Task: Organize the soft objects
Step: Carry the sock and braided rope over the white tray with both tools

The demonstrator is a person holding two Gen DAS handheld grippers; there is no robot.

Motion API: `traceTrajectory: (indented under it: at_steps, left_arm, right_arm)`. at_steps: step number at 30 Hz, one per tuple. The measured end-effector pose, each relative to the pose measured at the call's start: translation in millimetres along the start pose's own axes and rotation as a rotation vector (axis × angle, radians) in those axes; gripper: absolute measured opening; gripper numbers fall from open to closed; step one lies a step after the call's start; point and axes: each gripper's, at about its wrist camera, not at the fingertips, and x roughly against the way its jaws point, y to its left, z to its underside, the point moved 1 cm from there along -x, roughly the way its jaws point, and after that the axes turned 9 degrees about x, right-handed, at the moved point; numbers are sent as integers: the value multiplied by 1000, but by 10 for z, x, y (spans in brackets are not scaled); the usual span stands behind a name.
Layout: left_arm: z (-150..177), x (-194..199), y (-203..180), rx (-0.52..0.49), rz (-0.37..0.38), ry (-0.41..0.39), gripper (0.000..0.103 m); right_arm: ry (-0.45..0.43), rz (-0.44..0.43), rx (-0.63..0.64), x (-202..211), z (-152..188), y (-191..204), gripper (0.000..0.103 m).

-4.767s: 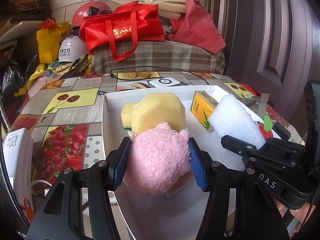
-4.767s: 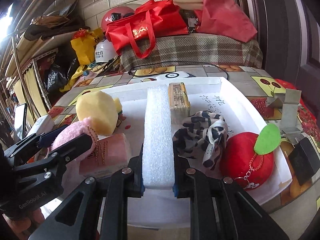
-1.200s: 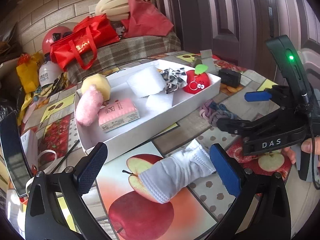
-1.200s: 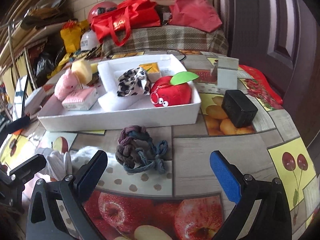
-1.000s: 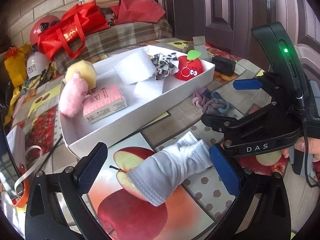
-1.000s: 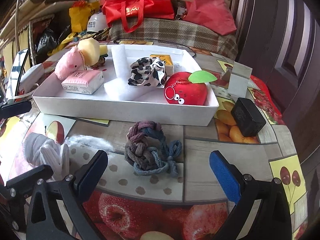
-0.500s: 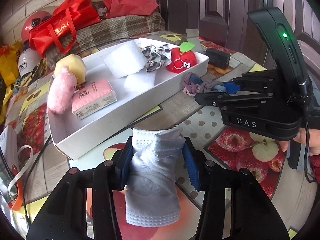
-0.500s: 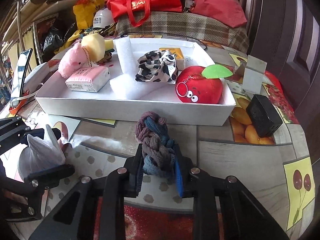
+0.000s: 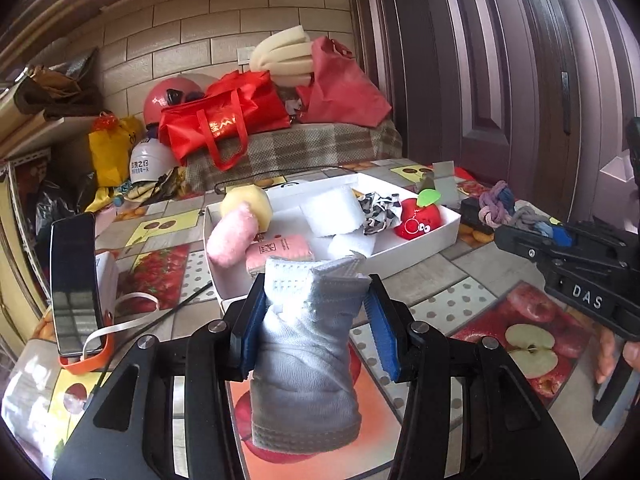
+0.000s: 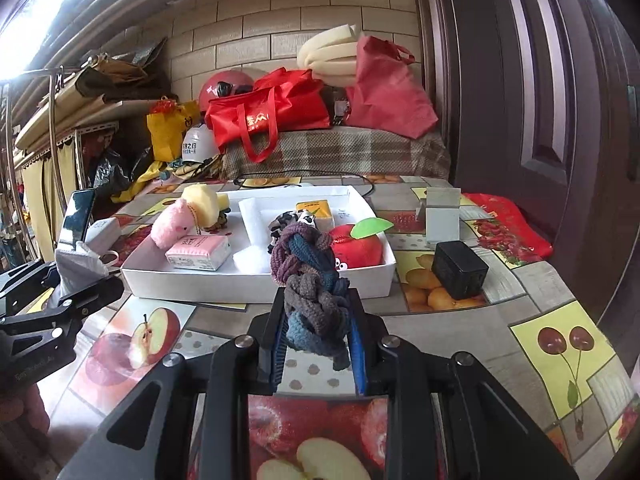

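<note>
My left gripper [image 9: 316,332] is shut on a grey-white sock [image 9: 308,352] and holds it above the table, in front of the white tray [image 9: 416,246]. My right gripper [image 10: 318,340] is shut on a braided purple-blue rope [image 10: 310,280], lifted off the table before the tray [image 10: 256,286]. The tray holds a pink plush [image 9: 232,238], a yellow sponge [image 9: 248,202], a pink tissue pack [image 9: 280,250], white foam blocks [image 9: 332,210], a leopard scrunchie [image 9: 378,208] and a red apple plush [image 9: 418,218]. The rope also shows in the left wrist view [image 9: 498,204].
A black box [image 10: 460,268] and a grey card stand [image 10: 442,220] sit right of the tray. A phone in an orange holder [image 9: 74,284] stands at the left. Red bags [image 10: 264,118], helmets and foam are piled behind the table.
Both grippers have lifted their loads off the table, the sock on the left and the braided rope on the right. Both views now look more level.
</note>
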Motion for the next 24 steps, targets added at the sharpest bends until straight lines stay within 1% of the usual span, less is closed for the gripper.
traceTrajectory:
  at_steps: [2,4,6,8,12,16,19,22,24]
  left_arm:
    - [19,46,-58,5,-4,-7,47]
    - [36,105,-136,-11,-11,-27,47]
    - [45,130,-192,-41,-23,-43,47]
    - [38,115,-173,-34,-29,-37,47]
    - [-29,-35,-95,2,-49,-26,47]
    - [-105,-226,-59,-4,-90,-30,47]
    - [-167,-358,29,16,-118,-33,47]
    - [-220,-482,139,54,-126,-16,47]
    - [-243,-562,165,62,-122,-1,47]
  right_arm:
    - [-16,-7,12,93,11,83,26]
    - [-24,-7,25,136,-1,156,26]
    - [-25,10,40,130,-6,203,26]
    - [-10,13,32,77,-11,206,26]
    - [20,9,18,-29,-15,212,26]
    - [21,12,59,-114,-55,316,26]
    - [27,12,81,-213,-94,381,26]
    - [35,14,72,-335,-144,384,26]
    - [43,12,54,-428,-175,354,26]
